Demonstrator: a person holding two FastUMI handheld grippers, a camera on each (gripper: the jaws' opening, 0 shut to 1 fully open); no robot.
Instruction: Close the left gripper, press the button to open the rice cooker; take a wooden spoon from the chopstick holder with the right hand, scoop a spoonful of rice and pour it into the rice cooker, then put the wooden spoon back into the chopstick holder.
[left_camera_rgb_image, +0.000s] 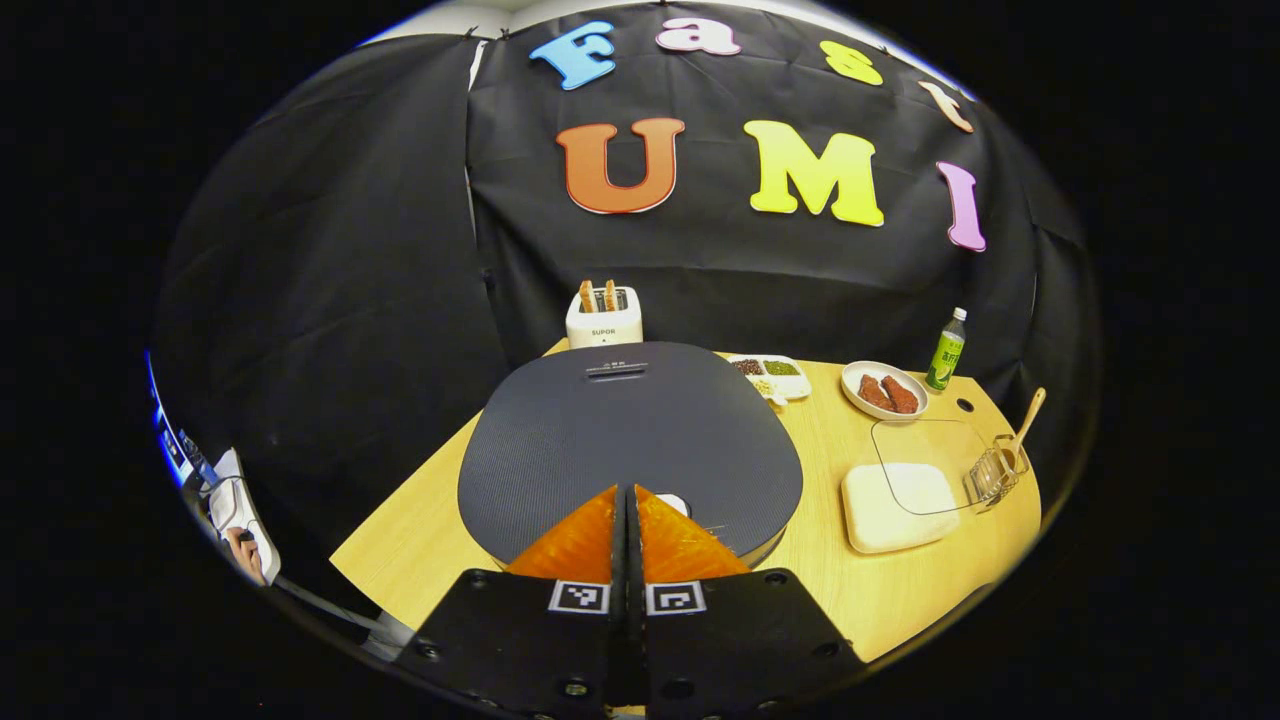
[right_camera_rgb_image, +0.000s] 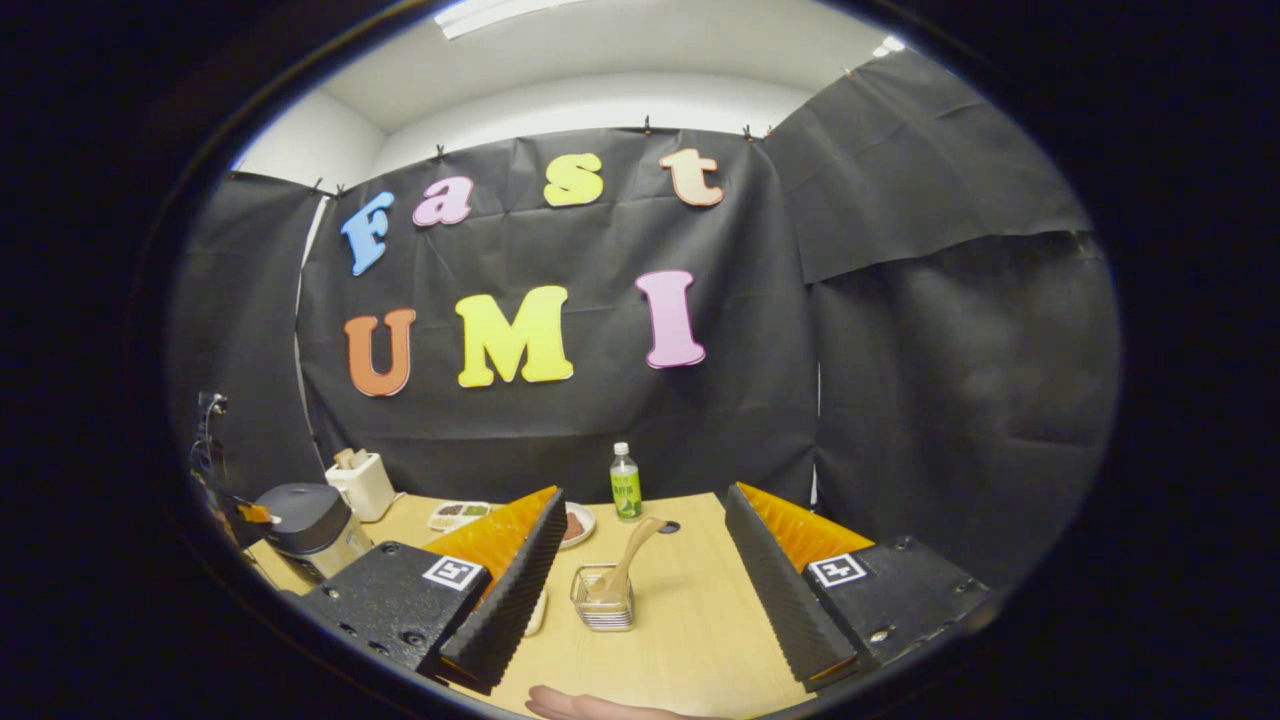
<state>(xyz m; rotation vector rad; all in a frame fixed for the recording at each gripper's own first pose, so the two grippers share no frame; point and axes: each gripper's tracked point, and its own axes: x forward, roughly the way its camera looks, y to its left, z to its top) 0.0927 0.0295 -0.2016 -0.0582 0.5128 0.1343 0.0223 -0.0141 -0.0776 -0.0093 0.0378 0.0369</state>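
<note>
- Left gripper (left_camera_rgb_image: 627, 495): its two fingers are pressed together with nothing between them, tips poised over the front edge of the rice cooker lid, just beside a small white button (left_camera_rgb_image: 674, 503). Contact with the button cannot be confirmed.
- Dark grey, round-lidded rice cooker (left_camera_rgb_image: 630, 440): lid is down, standing at the near left part of the light wooden table (left_camera_rgb_image: 820, 570). In the right gripper view it stands at the far left of the table (right_camera_rgb_image: 305, 525).
- Right gripper (right_camera_rgb_image: 640, 570): fingers spread wide apart, holding nothing, raised above the table and aimed at the chopstick holder, which appears between the two fingers.
- Clear, ribbed chopstick holder (right_camera_rgb_image: 603, 598): stands on the table; the pale wooden spoon (right_camera_rgb_image: 630, 555) sits inside it, handle leaning up and to the right. In the left gripper view the holder (left_camera_rgb_image: 992, 472) and spoon (left_camera_rgb_image: 1025, 420) are at the table's right edge.
- White rectangular container with a clear lid (left_camera_rgb_image: 890, 500): just left of the holder; contents not discernible.
- White toaster with two slices (left_camera_rgb_image: 603, 312): behind the rice cooker.
- White divided tray of grains (left_camera_rgb_image: 770, 375), white bowl with brown pieces (left_camera_rgb_image: 885, 390) and green-labelled plastic bottle (left_camera_rgb_image: 946, 350): along the rear of the table.
- A hand edge (right_camera_rgb_image: 590, 705) shows at the bottom of the right gripper view.
</note>
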